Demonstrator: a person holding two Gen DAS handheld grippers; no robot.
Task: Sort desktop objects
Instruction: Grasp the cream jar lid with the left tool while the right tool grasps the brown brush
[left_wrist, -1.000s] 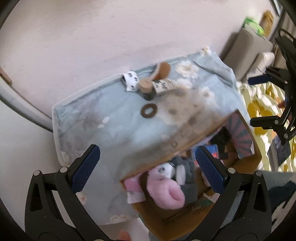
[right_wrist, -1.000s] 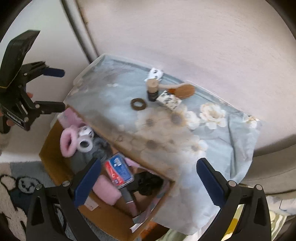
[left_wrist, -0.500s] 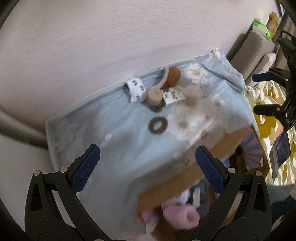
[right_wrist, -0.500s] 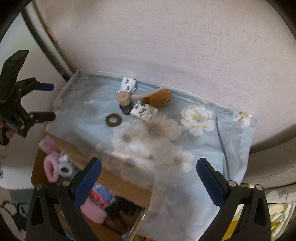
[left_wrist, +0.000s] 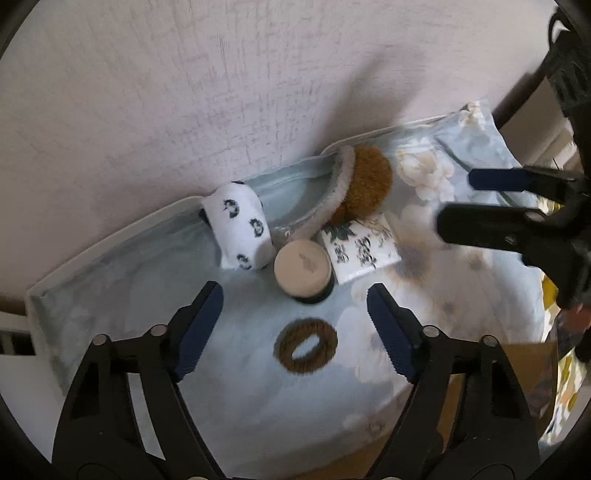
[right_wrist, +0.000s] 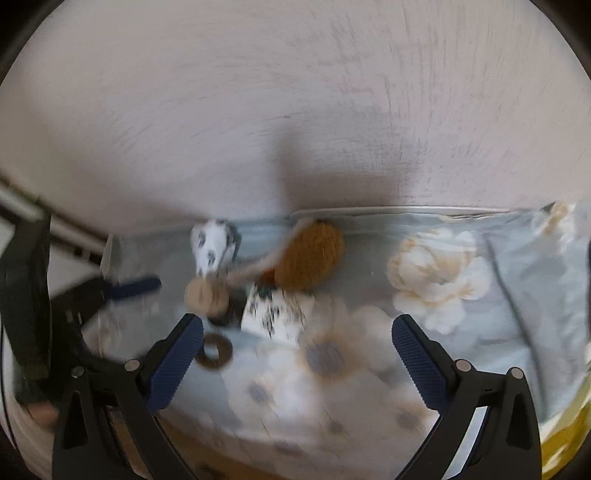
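Brown hair tie (left_wrist: 307, 345) lies between closing left gripper (left_wrist: 295, 306) jaws, seemingly untouched.

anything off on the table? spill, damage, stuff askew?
No spill or damage visible. The items are just bunched against the wall: rolled panda sock, cork-lidded jar, printed packet lying askew, and a brown puff. The brown hair tie lies apart. The right wrist view is blurred.

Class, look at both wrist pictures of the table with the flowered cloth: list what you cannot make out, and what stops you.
- Print on the white packet: too small in the left wrist view, blurred in the right.
- Cardboard box: contents cut off behind the cloth and left gripper.
- Jar body: hidden under its lid.
- Right wrist view: motion blur smears everything.
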